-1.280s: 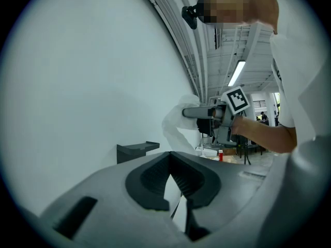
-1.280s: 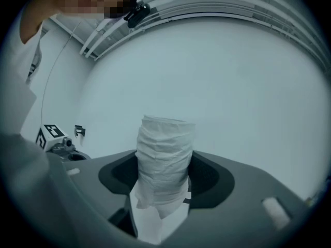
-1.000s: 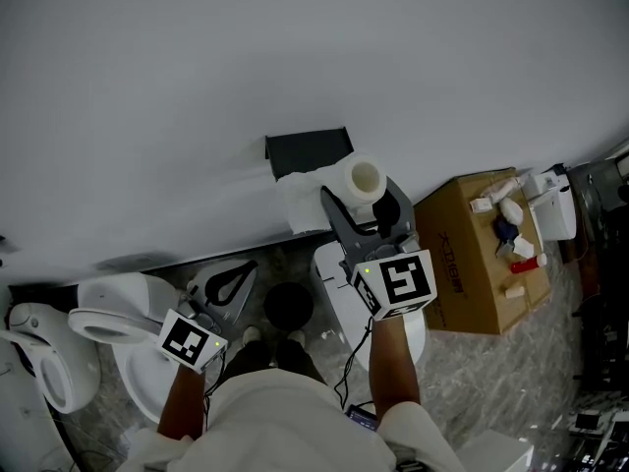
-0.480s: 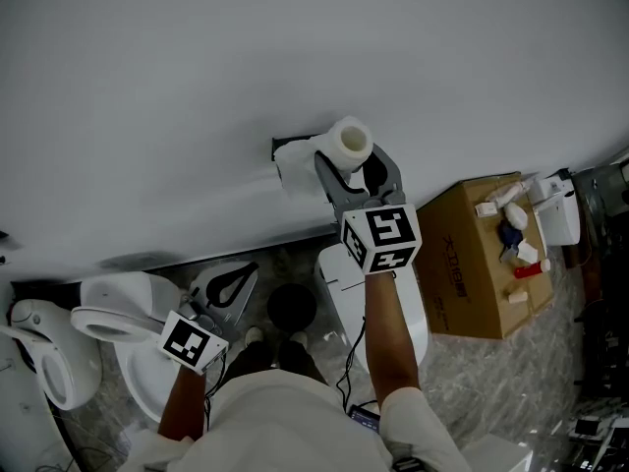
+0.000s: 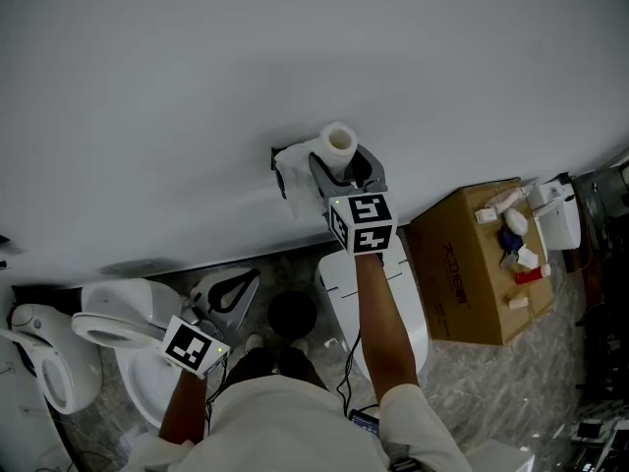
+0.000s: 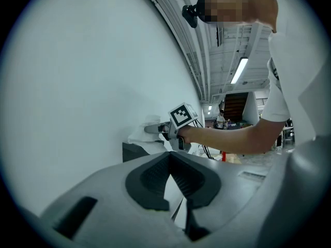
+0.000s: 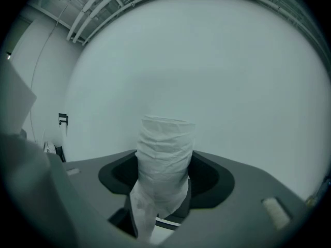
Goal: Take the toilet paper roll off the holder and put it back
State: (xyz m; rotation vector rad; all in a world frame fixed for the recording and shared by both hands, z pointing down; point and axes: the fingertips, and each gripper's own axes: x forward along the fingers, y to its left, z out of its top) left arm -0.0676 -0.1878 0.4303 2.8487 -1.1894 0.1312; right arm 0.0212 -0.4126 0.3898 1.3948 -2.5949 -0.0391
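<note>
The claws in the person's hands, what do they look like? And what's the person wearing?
Both the left claw and the right claw are grey plastic with dark, ridged inner pads. Each carries a white cube with black square markers. A thin black cable hangs beside the right arm. The person wears a white short-sleeved shirt.

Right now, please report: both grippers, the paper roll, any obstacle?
Right gripper shut on toilet paper roll, near wall holder. Left gripper shut, empty, held low. No obstacle seen.
</note>
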